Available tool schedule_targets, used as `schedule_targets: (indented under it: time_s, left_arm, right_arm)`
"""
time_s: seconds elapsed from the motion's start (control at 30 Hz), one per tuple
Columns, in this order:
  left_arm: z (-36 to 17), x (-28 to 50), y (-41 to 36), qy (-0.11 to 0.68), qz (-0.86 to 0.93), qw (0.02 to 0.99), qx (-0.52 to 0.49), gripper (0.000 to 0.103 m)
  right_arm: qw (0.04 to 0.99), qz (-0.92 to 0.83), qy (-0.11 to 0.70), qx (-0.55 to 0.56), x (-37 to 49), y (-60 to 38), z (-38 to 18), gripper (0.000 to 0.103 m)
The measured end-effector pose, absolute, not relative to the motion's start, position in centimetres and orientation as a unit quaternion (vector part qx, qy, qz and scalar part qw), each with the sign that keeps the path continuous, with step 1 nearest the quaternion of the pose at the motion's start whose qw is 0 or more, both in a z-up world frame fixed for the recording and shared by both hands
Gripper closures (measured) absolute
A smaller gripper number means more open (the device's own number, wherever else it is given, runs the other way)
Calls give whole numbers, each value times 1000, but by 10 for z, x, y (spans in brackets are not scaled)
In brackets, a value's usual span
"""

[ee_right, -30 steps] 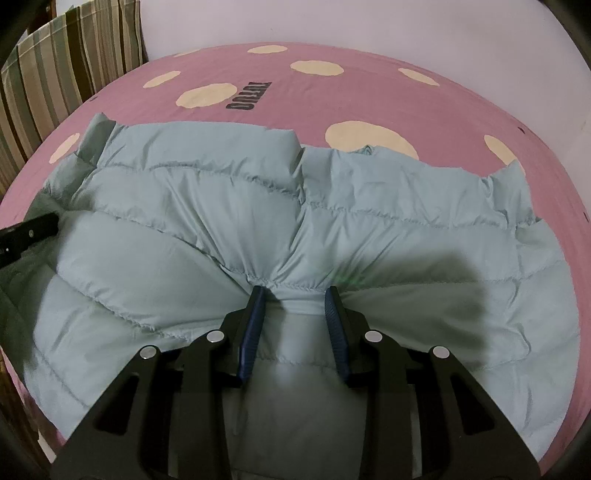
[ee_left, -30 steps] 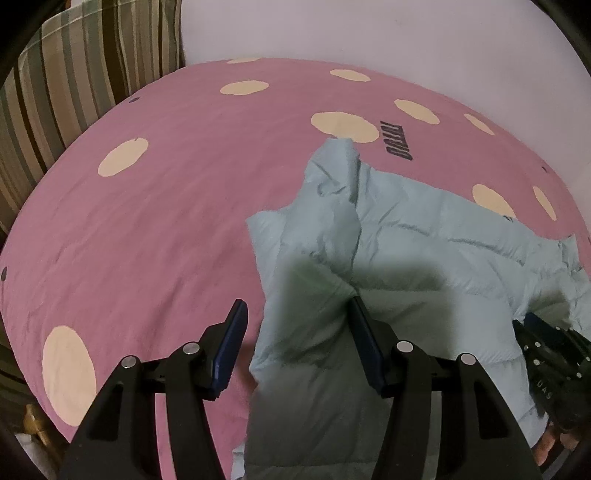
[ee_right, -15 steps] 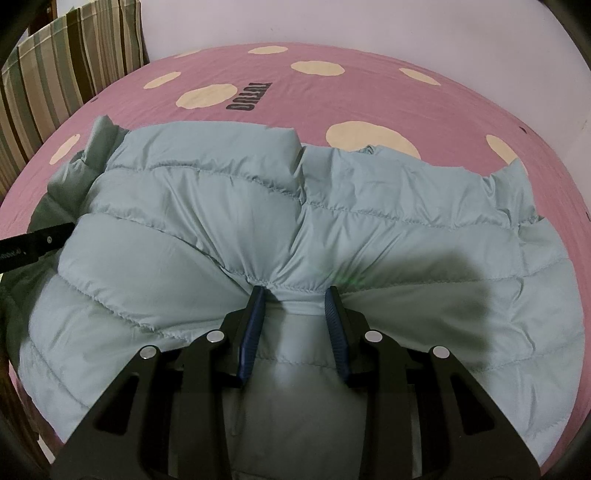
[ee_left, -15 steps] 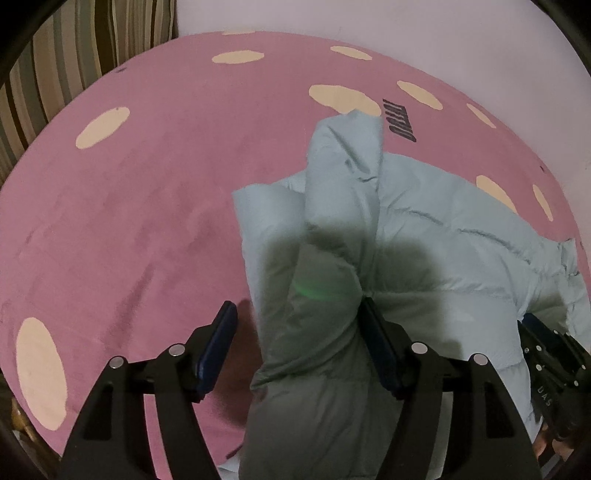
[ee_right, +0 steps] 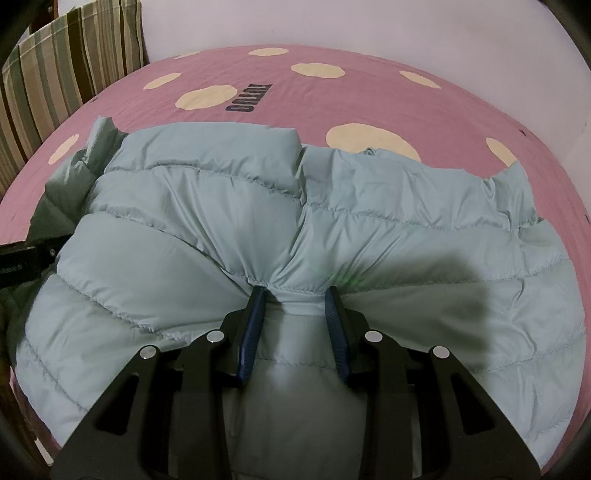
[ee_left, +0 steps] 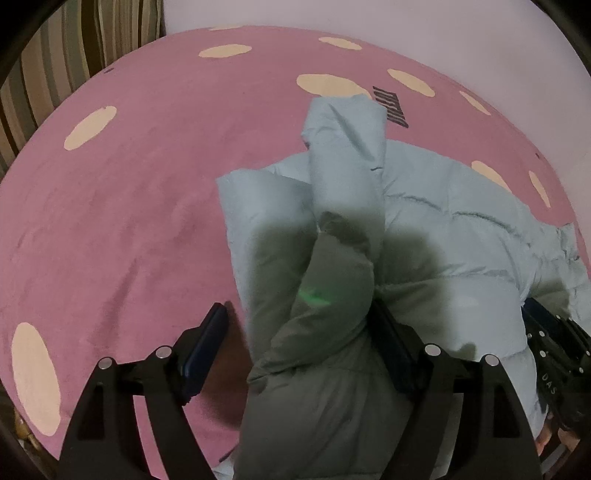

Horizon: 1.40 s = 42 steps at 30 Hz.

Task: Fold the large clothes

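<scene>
A pale blue quilted puffer jacket lies spread on the pink bed. My right gripper is shut on a pinch of the jacket's near edge. In the left wrist view a sleeve of the jacket stands lifted and bunched between the fingers of my left gripper. The jaws stand wide apart; the fabric rests against the right finger, and the left finger is apart from it. The right gripper shows at the right edge of that view.
The bed has a pink sheet with cream spots and a dark printed word. A striped curtain hangs at the far left. A pale wall runs behind the bed.
My left gripper has lifted the sleeve and carried it up and over toward the jacket's body; the sleeve now stands higher. My right gripper has held still on the jacket's edge.
</scene>
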<state>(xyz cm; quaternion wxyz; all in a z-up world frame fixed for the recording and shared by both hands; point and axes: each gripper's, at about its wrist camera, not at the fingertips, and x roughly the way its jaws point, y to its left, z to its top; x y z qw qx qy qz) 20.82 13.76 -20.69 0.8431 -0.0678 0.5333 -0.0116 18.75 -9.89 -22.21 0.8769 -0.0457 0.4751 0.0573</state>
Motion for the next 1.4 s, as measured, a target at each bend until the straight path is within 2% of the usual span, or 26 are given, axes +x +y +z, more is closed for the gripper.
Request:
schedule_targets:
  time_s: [0.1, 0.27, 0.37, 0.57, 0.97, 1.4]
  left_arm:
    - [-210, 209, 138, 531, -18, 844, -69, 28]
    - [-210, 208, 133, 525, -50, 846, -74, 61]
    - [-209, 208, 130, 524, -55, 847, -76, 71]
    - [-206, 205, 125, 519, -55, 850, -73, 84]
    - [-185, 188, 113, 496, -16, 867, -41, 92]
    - [-143, 171, 86, 458, 26, 889, -6, 93]
  right_arm:
    - [877, 57, 475, -47, 188, -99, -222, 69]
    - [877, 56, 475, -48, 188, -99, -222, 69]
    - [877, 54, 475, -51, 188, -99, -221, 69]
    - [877, 45, 473, -65, 188, -94, -221, 69]
    - [880, 35, 467, -80, 186, -90, -223, 69]
    - [888, 25, 450, -88, 179, -94, -211, 69]
